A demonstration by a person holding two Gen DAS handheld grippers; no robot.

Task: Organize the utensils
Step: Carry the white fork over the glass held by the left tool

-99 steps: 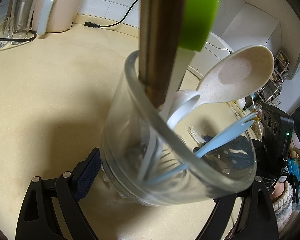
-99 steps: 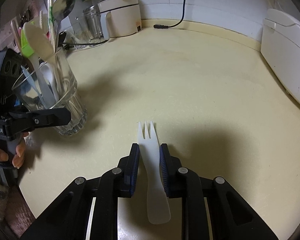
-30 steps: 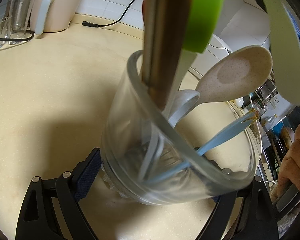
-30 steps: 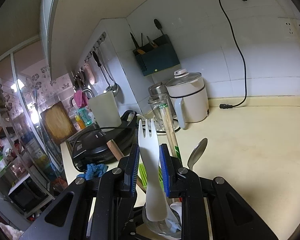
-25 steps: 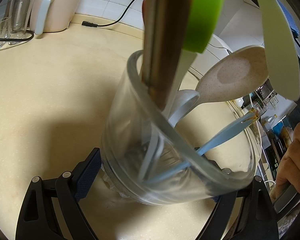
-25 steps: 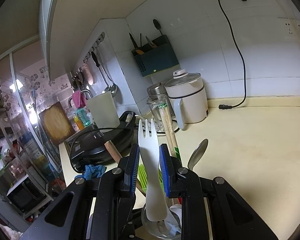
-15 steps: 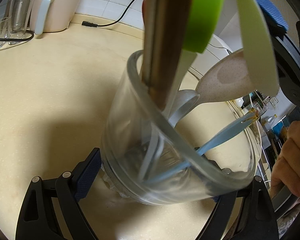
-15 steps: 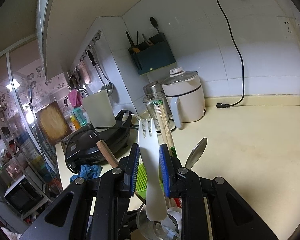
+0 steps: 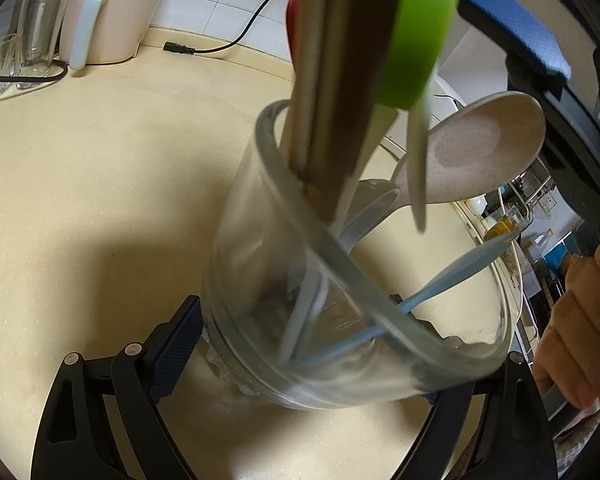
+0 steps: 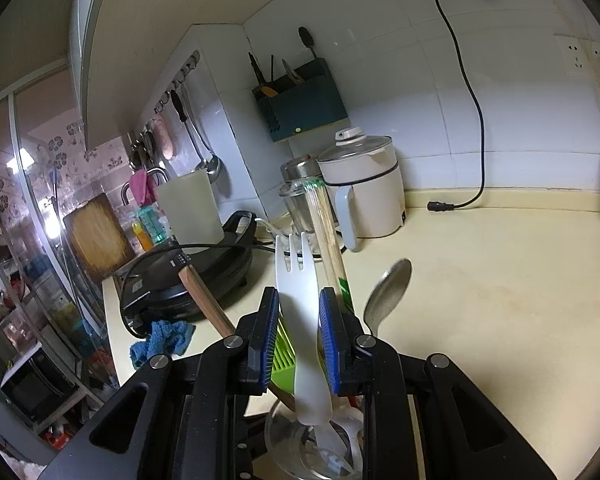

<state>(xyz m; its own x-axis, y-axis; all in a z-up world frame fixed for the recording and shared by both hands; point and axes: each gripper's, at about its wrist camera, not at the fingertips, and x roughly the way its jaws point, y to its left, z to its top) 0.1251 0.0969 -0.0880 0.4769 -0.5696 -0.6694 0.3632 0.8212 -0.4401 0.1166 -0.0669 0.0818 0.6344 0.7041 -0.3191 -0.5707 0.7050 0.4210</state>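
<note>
My left gripper (image 9: 300, 360) is shut on a clear glass tumbler (image 9: 260, 264) that stands on the counter. The glass holds a wooden handle (image 9: 339, 80), a green brush (image 9: 419, 36), a speckled beige spoon (image 9: 479, 152) and a light blue fork (image 9: 451, 276). My right gripper (image 10: 299, 312) is shut on a white plastic fork (image 10: 296, 276), tines up. The fork's handle end hangs just over the mouth of the glass (image 10: 284, 440). In the left wrist view that handle (image 9: 417, 168) comes down edge-on above the rim.
A white electric pot (image 10: 367, 188), glass jars (image 9: 36, 32) and a loose power cord (image 9: 220, 44) stand along the back wall. A black griddle (image 10: 196, 268) and a blue cloth (image 10: 160, 340) lie to the left. A hand (image 9: 579, 320) is at the right edge.
The right gripper lifted the white fork off the counter, turned it tines up and carried it over the glass. In the last second its handle slid left and down toward the rim.
</note>
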